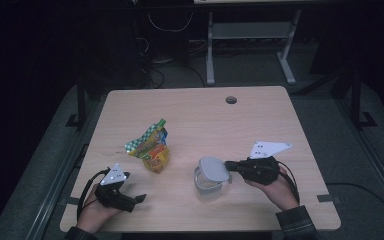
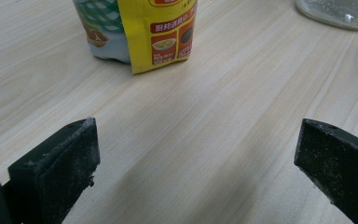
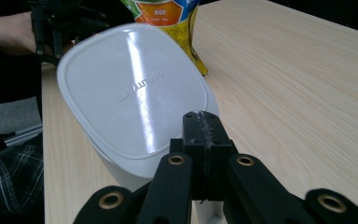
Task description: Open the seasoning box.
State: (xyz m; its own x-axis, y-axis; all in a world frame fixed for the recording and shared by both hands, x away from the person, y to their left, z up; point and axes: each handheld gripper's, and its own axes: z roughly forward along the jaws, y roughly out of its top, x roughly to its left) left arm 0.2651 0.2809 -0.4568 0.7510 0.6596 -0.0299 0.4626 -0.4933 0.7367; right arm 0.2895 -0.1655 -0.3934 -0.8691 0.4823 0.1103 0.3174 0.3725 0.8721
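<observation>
High view: the left gripper (image 1: 139,199) sits lower left, the snack pouch (image 1: 151,146) left of centre, and the right gripper (image 1: 228,166) grips the white lid (image 1: 214,169) over the clear container (image 1: 207,187).

Left gripper view: its jaws stand wide apart over bare table (image 2: 223,116), pouch at top.

Right gripper view: its jaws are pressed together at the lid's near edge.

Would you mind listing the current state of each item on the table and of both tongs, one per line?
White plastic lid: tilted, partly lifted off the container, pinched at its edge.
Clear plastic container: upright on the table, partly uncovered.
Yellow and green snack bag: crumpled, lying untouched on the wooden table.
Left tongs: open, empty, jaws wide apart.
Right tongs: shut on the lid's edge.
</observation>
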